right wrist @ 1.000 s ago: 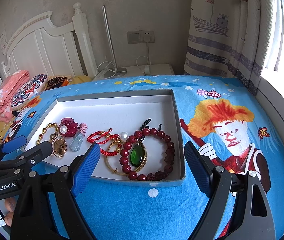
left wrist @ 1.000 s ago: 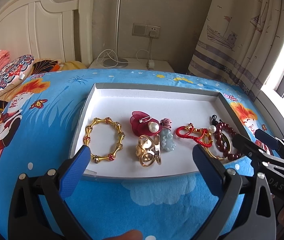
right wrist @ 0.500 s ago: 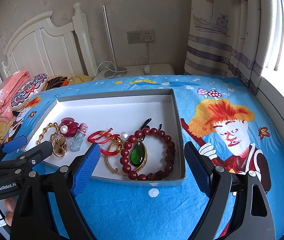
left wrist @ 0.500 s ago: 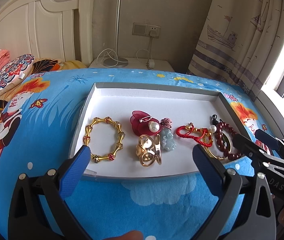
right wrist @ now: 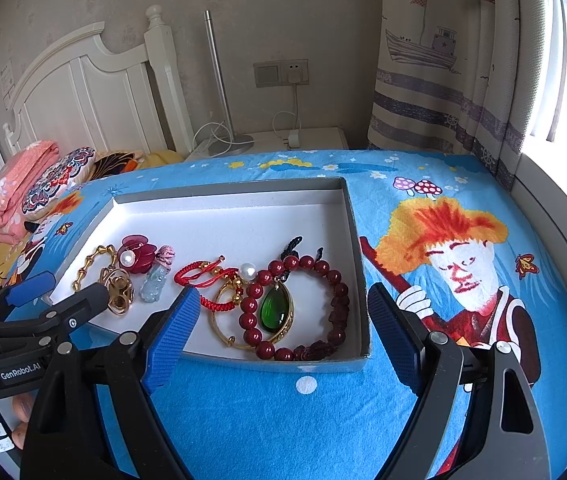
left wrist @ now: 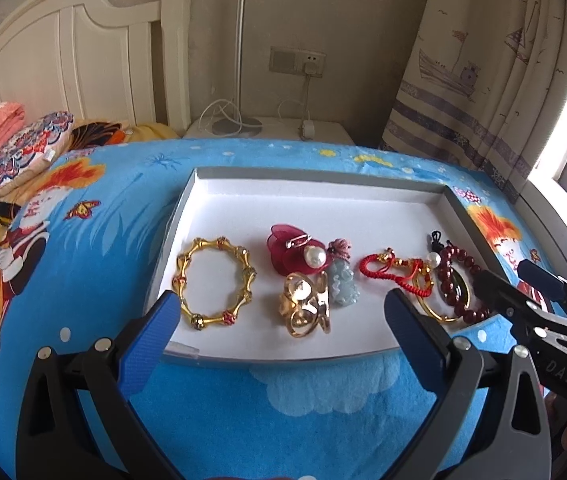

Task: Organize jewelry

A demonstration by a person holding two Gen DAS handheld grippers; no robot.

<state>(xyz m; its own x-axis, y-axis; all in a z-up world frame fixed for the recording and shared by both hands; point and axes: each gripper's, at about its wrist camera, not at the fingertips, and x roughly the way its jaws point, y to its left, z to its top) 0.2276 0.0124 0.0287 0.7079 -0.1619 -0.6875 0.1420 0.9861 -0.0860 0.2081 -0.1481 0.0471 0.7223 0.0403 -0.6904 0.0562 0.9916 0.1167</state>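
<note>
A white tray with grey walls (left wrist: 315, 174) (right wrist: 357, 248) lies on the blue cartoon bedspread. In it, left to right: a gold bamboo bangle (left wrist: 214, 283), a red flower brooch with a pearl (left wrist: 297, 254), a gold openwork ring (left wrist: 307, 310), a pale jade charm (left wrist: 343, 282), a red cord bracelet (left wrist: 393, 270) (right wrist: 203, 280), a dark red bead bracelet (right wrist: 295, 308) and a green pendant (right wrist: 273, 310). My left gripper (left wrist: 281, 322) is open and empty over the tray's near edge. My right gripper (right wrist: 279, 328) is open and empty above the bead bracelet.
A white headboard (left wrist: 83, 52), folded pink blanket (right wrist: 11, 188) and patterned cushion (left wrist: 27, 152) are at the far left. A nightstand with a lamp base and charger (right wrist: 275, 142) stands behind the bed. Curtains (right wrist: 463, 60) hang at the right.
</note>
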